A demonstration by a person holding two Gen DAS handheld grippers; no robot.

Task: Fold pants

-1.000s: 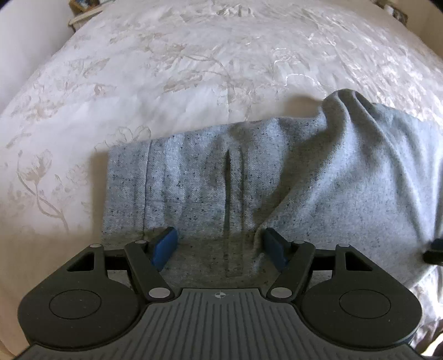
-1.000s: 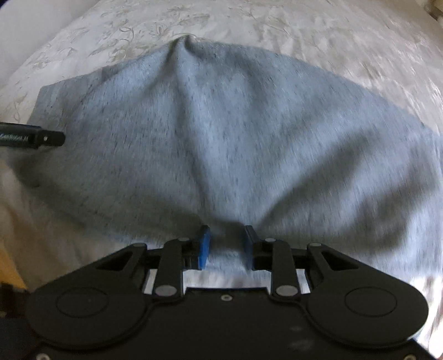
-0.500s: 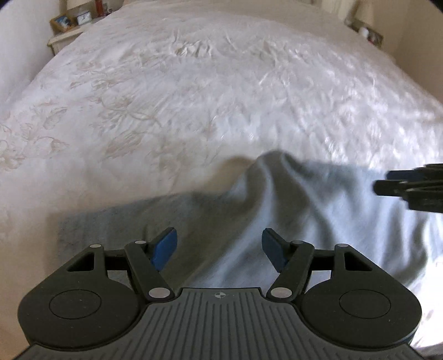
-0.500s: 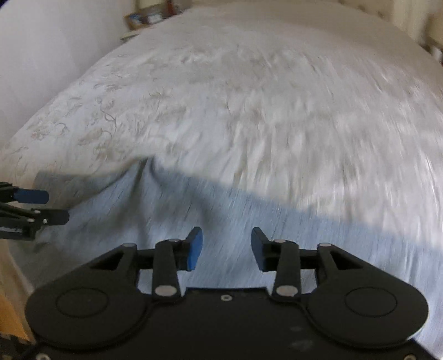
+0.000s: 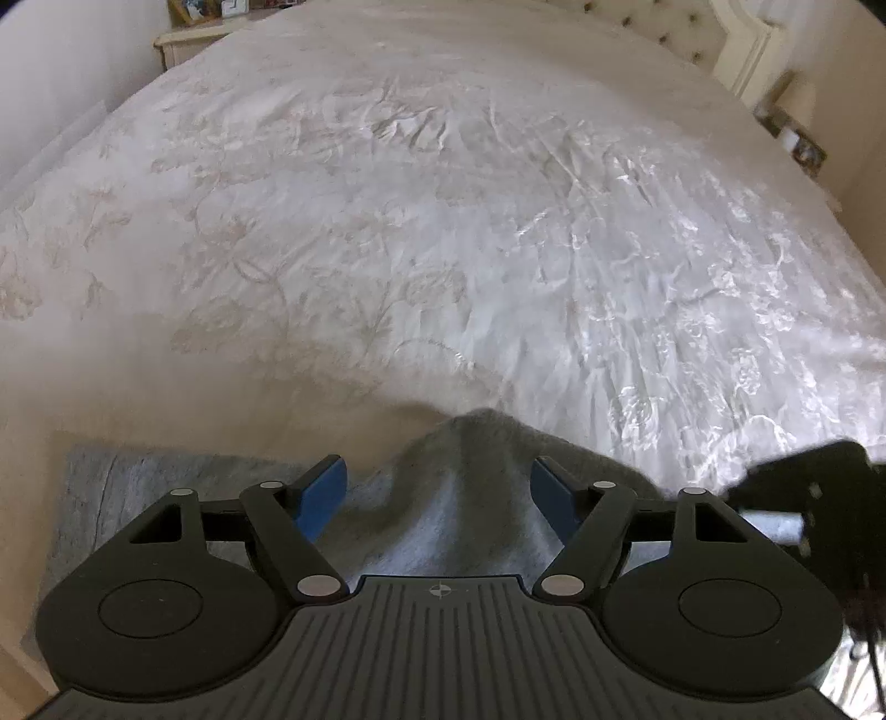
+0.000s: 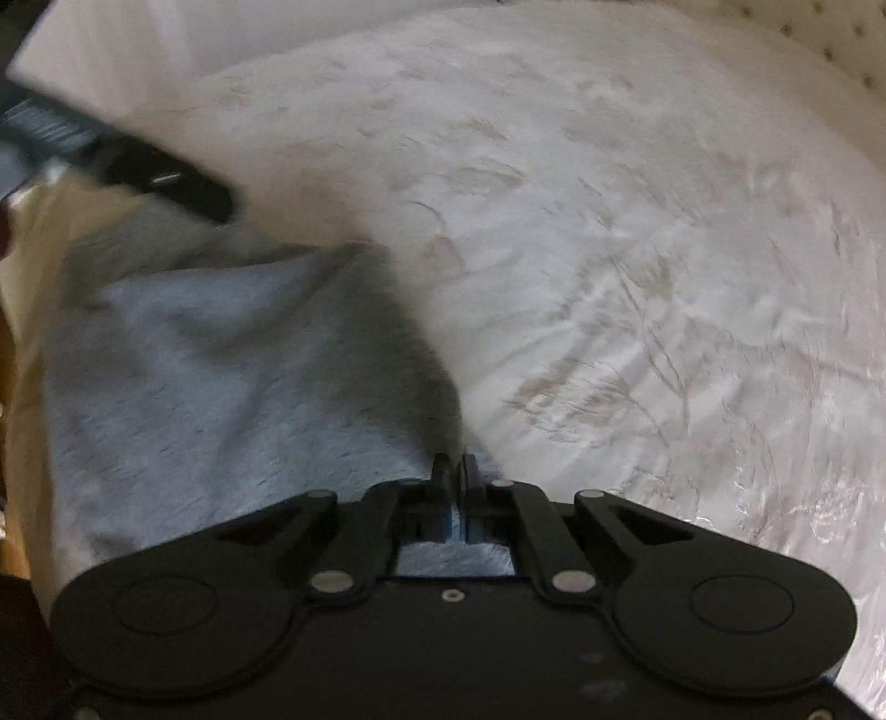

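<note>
Here, in the left wrist view, the left gripper (image 5: 437,490) has its blue fingers (image 5: 321,494) wide apart, pressing on nothing. A raised ridge of the grey pants (image 5: 470,498) stands between them, touching neither pad as far as can be seen. To the left of the fingers a flat strip of the same cloth lies on the bed (image 5: 387,221), whose white embroidered cover stretches away beyond the fingertips. To the right of the fingers the dark, blurred body of the other gripper shows at the frame's edge. This view alone shows a bedside table (image 5: 188,41) at the far left corner and the tufted headboard (image 5: 664,27) at the far right.

The right wrist view is blurred. Far left of its fingers a dark bar of the left gripper crosses the corner. The pants (image 6: 221,399) spread left of and beneath the fingers, bunched and shadowed toward the fingertips. The right gripper (image 6: 457,471) has just closed; its fingers (image 6: 441,471) stand together, clamped on a fold of the grey cloth, a grip the other view does not show. To the right lies bare bedcover.
</note>
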